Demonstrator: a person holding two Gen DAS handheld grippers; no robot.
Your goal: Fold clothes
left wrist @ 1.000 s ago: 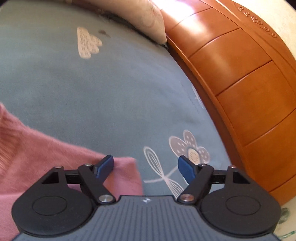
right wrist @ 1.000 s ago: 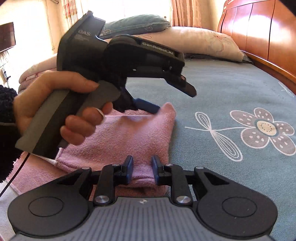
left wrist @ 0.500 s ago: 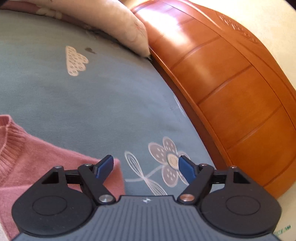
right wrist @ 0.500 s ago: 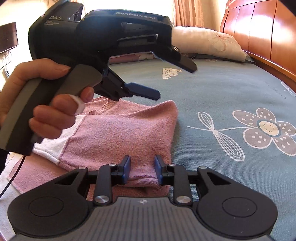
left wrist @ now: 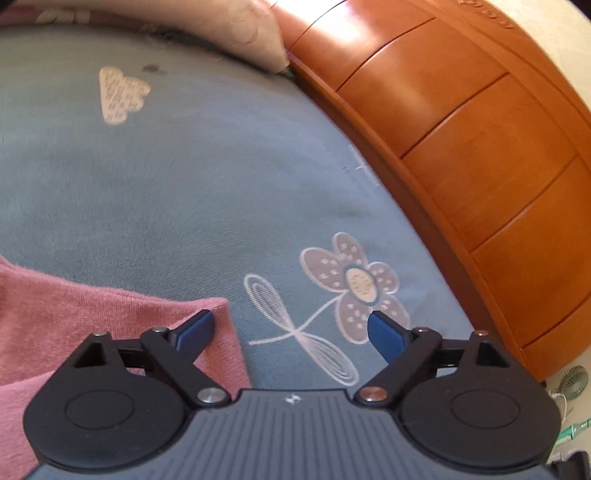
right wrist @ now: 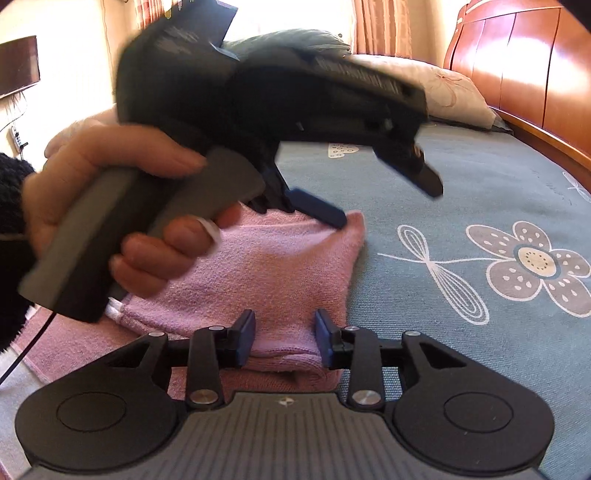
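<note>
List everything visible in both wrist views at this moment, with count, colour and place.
Knitted pink garment: one, pink, folded on the bed, nearest both grippers.
Bedspread with flower print: one, grey-blue, under the garment.
Wooden headboard: one, orange-brown, along the bed's edge.
Cream pillow: one, by the headboard.
Dark pillow: one, grey-blue, behind the cream one.
Curtains: orange-striped, at the window.
Left gripper: black, blue pads, jaws opening, nothing between them.
Right gripper: jaws opening, garment's fold between them.
Hand: one, holding the left gripper's handle.
</note>
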